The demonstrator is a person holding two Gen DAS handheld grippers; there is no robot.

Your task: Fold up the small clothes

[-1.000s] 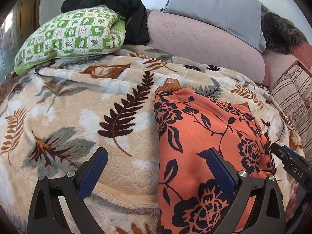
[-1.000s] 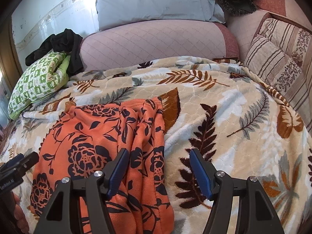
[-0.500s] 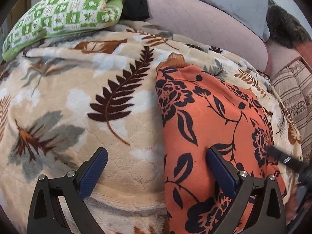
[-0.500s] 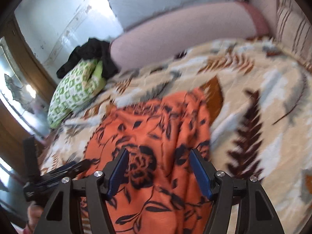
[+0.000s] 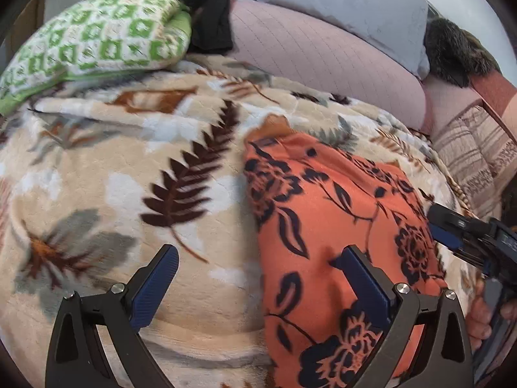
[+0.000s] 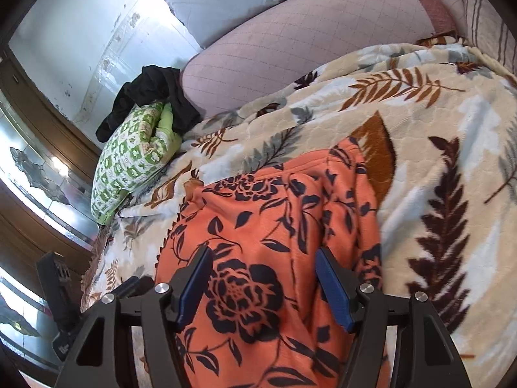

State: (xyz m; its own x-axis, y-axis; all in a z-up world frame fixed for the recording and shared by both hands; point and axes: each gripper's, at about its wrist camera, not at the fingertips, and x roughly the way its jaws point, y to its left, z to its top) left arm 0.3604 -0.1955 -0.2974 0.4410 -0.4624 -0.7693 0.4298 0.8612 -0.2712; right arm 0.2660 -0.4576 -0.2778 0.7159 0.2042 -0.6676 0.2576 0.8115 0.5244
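Observation:
An orange garment with dark blue flowers (image 5: 336, 226) (image 6: 258, 245) lies spread on a cream leaf-patterned blanket (image 5: 129, 194) (image 6: 452, 168). My left gripper (image 5: 255, 262) hovers open over the garment's left edge; one blue pad is above the blanket, the other above the cloth. My right gripper (image 6: 263, 266) is open above the middle of the garment, with nothing pinched between its pads. The right gripper also shows at the right rim of the left wrist view (image 5: 468, 232), held by a hand (image 5: 484, 317).
A green checked pillow (image 5: 93, 35) with a black garment (image 5: 213, 9) on it lies at the back left. A pink bolster (image 5: 323, 61), a grey pillow (image 5: 349, 3) and a striped cushion (image 5: 478, 148) line the back. A mirrored wardrobe (image 6: 38, 168) stands left of the bed.
My right gripper swung left and rolled, from straddling the garment's right edge to sitting over its middle. The left gripper tilted slightly and stays over the left edge.

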